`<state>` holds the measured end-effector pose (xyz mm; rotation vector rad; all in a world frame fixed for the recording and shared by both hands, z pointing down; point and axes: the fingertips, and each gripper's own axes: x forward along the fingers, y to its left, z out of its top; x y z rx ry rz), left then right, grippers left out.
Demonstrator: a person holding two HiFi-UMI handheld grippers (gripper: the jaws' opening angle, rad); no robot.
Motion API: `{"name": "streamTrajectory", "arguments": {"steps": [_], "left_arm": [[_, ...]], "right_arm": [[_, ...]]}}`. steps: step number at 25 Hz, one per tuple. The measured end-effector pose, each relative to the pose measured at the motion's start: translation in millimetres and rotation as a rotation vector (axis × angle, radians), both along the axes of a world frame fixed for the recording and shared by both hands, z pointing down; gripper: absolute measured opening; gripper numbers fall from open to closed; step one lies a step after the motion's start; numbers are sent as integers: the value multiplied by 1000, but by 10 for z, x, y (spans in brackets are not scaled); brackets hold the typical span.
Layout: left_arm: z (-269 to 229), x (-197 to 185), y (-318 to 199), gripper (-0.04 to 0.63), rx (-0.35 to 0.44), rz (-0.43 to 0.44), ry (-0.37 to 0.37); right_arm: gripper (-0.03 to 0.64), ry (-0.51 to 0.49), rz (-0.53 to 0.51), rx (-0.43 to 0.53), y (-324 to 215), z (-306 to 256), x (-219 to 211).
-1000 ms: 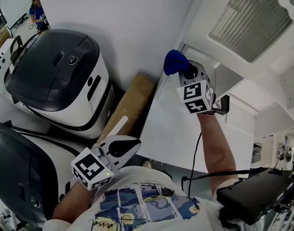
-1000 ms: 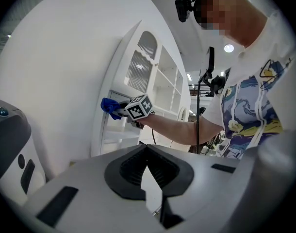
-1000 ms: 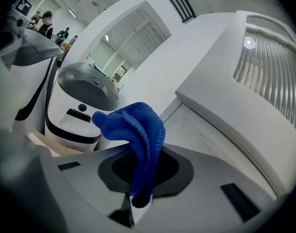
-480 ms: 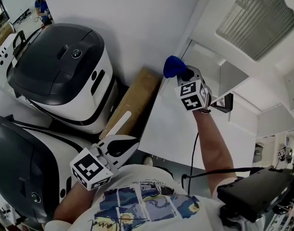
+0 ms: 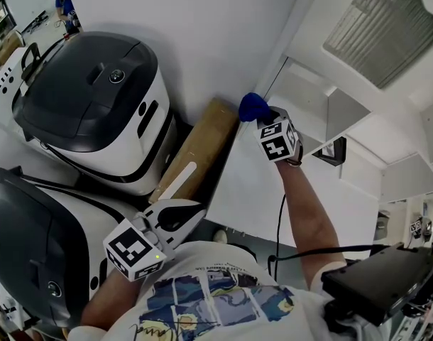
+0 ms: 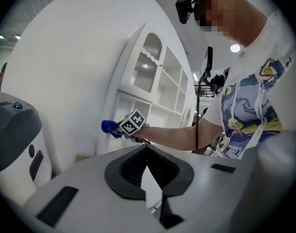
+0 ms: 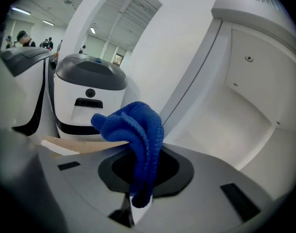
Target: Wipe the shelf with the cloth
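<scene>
The right claw [image 5: 266,119] is reaching out at arm's length to the white shelf cabinet [image 5: 323,112], and its jaws are pinching a bunched blue terry cloth [image 7: 136,140] by its lower folds. The rest of the cloth is spilling out ahead of the jaws as a soft wad, which looks deliberate: the fabric, not the hard jaw tips, is leading toward the paint. The wad is sitting at the cabinet's front left upright, at the mouth of an open compartment whose bare white floor and back wall are showing just beyond it in the right gripper view. Whether the cloth is pressing on the upright or hanging just off it cannot be told. Wiping seems to be at the cabinet's edge, with the compartment's inside not yet reached.

The left claw [image 5: 175,215] is hanging low and well away from the cabinet, close to the person's chest, its jaws pressed together on nothing; it appears parked out of the way, since one arm suffices for wiping. A brown cardboard slab [image 5: 199,144] is leaning beside the cabinet's left side, and two bulky white-and-dark-grey machines [image 5: 89,105] are standing farther left of the cabinet.
</scene>
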<state>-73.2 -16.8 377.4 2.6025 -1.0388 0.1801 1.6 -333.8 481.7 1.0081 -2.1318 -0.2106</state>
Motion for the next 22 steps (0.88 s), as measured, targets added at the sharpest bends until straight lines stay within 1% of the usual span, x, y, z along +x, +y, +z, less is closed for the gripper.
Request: {"name": "streamTrajectory", "arguments": {"steps": [6, 10, 15, 22], "left_arm": [[18, -23, -3, 11, -11, -5, 2], [44, -16, 4, 11, -18, 5, -1], [60, 1, -12, 11, -22, 12, 5], [53, 154, -26, 11, -21, 57, 0]], "right_arm": [[64, -19, 23, -64, 25, 238, 8], [64, -44, 56, -88, 22, 351, 83], [64, -62, 97, -98, 25, 416, 255], [64, -63, 152, -109, 1, 479, 588]]}}
